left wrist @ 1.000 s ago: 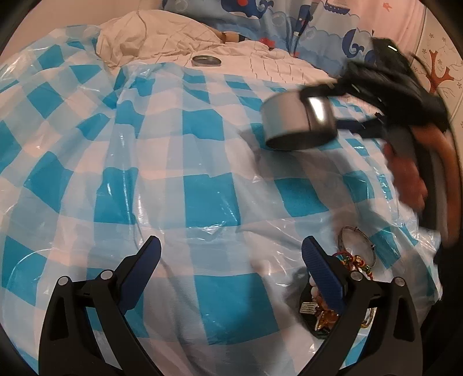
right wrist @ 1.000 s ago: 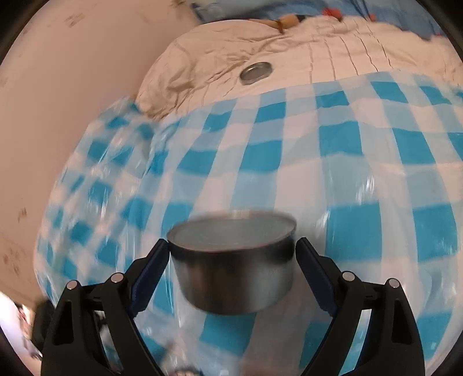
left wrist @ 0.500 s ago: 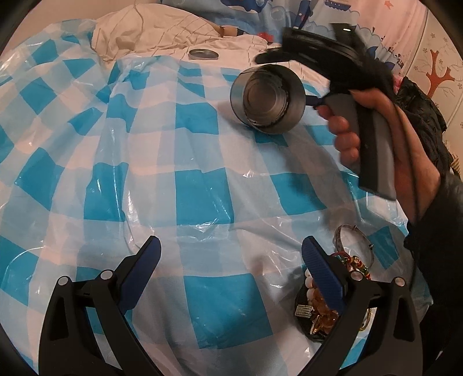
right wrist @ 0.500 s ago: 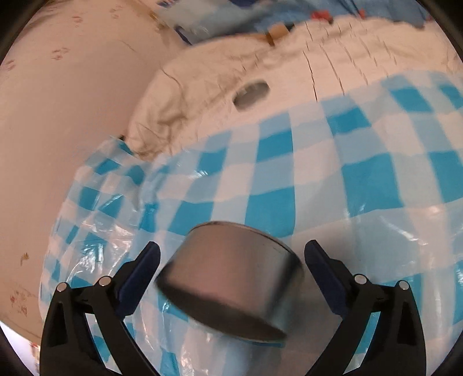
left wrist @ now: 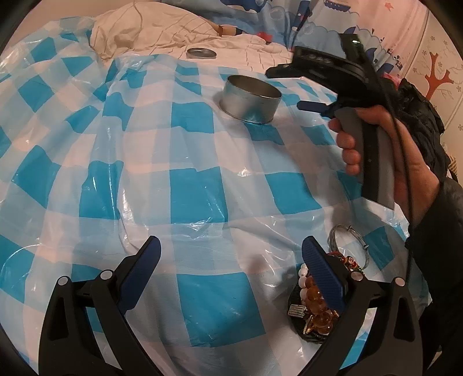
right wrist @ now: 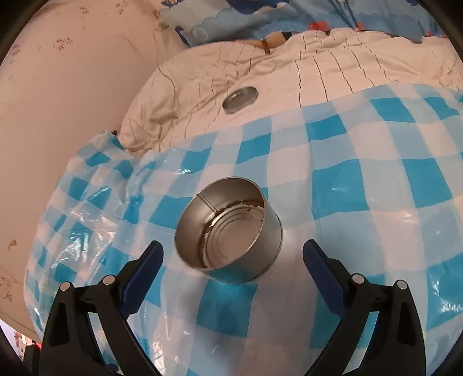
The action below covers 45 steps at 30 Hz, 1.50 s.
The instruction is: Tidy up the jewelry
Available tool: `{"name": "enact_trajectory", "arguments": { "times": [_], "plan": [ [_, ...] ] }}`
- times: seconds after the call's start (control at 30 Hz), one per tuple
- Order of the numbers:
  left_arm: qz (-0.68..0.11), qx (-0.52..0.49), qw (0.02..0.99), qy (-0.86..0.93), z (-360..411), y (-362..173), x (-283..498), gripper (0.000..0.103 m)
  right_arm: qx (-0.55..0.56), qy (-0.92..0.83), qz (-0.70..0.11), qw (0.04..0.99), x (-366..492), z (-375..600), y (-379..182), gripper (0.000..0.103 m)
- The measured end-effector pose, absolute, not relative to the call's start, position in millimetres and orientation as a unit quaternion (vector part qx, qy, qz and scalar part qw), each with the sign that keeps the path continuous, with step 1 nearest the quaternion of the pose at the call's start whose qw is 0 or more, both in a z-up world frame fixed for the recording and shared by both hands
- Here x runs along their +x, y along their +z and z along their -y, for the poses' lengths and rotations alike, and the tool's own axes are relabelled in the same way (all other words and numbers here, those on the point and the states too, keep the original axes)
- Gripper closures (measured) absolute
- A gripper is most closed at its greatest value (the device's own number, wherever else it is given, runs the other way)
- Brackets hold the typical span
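Note:
A round metal tin (left wrist: 250, 98) stands upright and empty on the blue-and-white checked plastic sheet (left wrist: 196, 196); in the right wrist view the tin (right wrist: 228, 231) lies just ahead of my open right gripper (right wrist: 231, 257), apart from both fingers. In the left wrist view the right gripper (left wrist: 311, 106) is seen held by a hand to the right of the tin. A pile of jewelry (left wrist: 318, 300) with amber beads, white pearls and a thin bangle (left wrist: 347, 245) lies by the right finger of my open, empty left gripper (left wrist: 231, 266).
The tin's lid (left wrist: 201, 53) lies on the cream quilt (left wrist: 179, 26) beyond the sheet; it also shows in the right wrist view (right wrist: 240, 99). A blue patterned blanket (right wrist: 289, 14) is at the back. A pink wall (right wrist: 58, 101) runs along the left.
The right gripper carried the tin leftward, set it down upright on the sheet, opened and drew back from it. The left gripper stayed almost still.

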<state>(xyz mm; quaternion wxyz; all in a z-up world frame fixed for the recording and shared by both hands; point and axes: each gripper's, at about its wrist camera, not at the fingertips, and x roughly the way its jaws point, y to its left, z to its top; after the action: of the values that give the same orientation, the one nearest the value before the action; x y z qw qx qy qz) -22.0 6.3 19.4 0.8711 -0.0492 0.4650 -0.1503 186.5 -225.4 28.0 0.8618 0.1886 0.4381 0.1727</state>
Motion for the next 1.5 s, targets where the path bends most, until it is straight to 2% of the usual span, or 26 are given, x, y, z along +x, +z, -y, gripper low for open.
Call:
{"name": "enact_trajectory", "arguments": {
  "times": [0.03, 0.07, 0.1, 0.13, 0.2, 0.27, 0.33, 0.6, 0.83, 0.9, 0.93, 0.97, 1.1, 1.23, 1.37, 1.43, 1.5],
  "plan": [
    [-0.465, -0.050, 0.871, -0.151, -6, 20, -22, 0.009, 0.186, 0.165, -0.444, 0.861, 191, 223, 27, 0.024],
    [-0.465, -0.050, 0.871, -0.151, -6, 20, -22, 0.009, 0.178, 0.151, -0.461, 0.856, 198, 220, 24, 0.043],
    [-0.466, -0.050, 0.871, -0.152, -6, 19, -22, 0.009, 0.170, 0.143, -0.477, 0.851, 203, 217, 21, 0.053],
    [-0.467, -0.050, 0.870, -0.152, -6, 19, -21, 0.009, 0.152, 0.132, -0.499, 0.843, 208, 212, 15, 0.068],
    [-0.468, -0.052, 0.869, -0.153, -6, 19, -21, 0.009, 0.135, 0.121, -0.510, 0.841, 209, 210, 10, 0.080],
    [-0.464, -0.053, 0.871, -0.154, -7, 22, -22, 0.009, 0.137, 0.123, -0.517, 0.836, 205, 213, 9, 0.097],
    [-0.460, -0.054, 0.873, -0.153, -9, 25, -23, 0.009, 0.136, 0.126, -0.520, 0.834, 197, 217, 10, 0.100],
    [-0.443, -0.077, 0.882, -0.141, -25, 39, -26, 0.009, 0.101, 0.125, -0.532, 0.831, 131, 223, 43, 0.100],
    [-0.433, -0.080, 0.887, -0.141, -25, 44, -25, 0.009, 0.075, 0.107, -0.568, 0.813, 92, 215, 29, 0.098],
    [-0.432, -0.075, 0.888, -0.140, -24, 45, -25, 0.009, 0.092, 0.102, -0.569, 0.811, 89, 219, 25, 0.091],
    [-0.431, -0.072, 0.889, -0.139, -23, 45, -25, 0.009, 0.107, 0.106, -0.563, 0.812, 85, 222, 26, 0.069],
    [-0.431, -0.070, 0.889, -0.138, -23, 45, -25, 0.009, 0.117, 0.103, -0.551, 0.820, 78, 225, 29, 0.055],
    [-0.438, -0.060, 0.886, -0.142, -19, 43, -27, 0.009, 0.130, 0.103, -0.493, 0.854, 38, 239, 46, 0.050],
    [-0.445, -0.042, 0.881, -0.153, -12, 40, -30, 0.009, 0.126, 0.114, -0.426, 0.889, -21, 255, 55, 0.035],
    [-0.452, -0.010, 0.877, -0.164, 0, 33, -39, 0.009, 0.115, 0.119, -0.406, 0.899, -65, 267, 39, 0.034],
    [-0.455, -0.001, 0.875, -0.167, 5, 30, -41, 0.009, 0.117, 0.109, -0.428, 0.889, -68, 267, 27, 0.035],
    [-0.459, 0.004, 0.872, -0.171, 9, 27, -41, 0.009, 0.118, 0.124, -0.418, 0.892, -64, 262, 32, 0.035]
  ]
}}
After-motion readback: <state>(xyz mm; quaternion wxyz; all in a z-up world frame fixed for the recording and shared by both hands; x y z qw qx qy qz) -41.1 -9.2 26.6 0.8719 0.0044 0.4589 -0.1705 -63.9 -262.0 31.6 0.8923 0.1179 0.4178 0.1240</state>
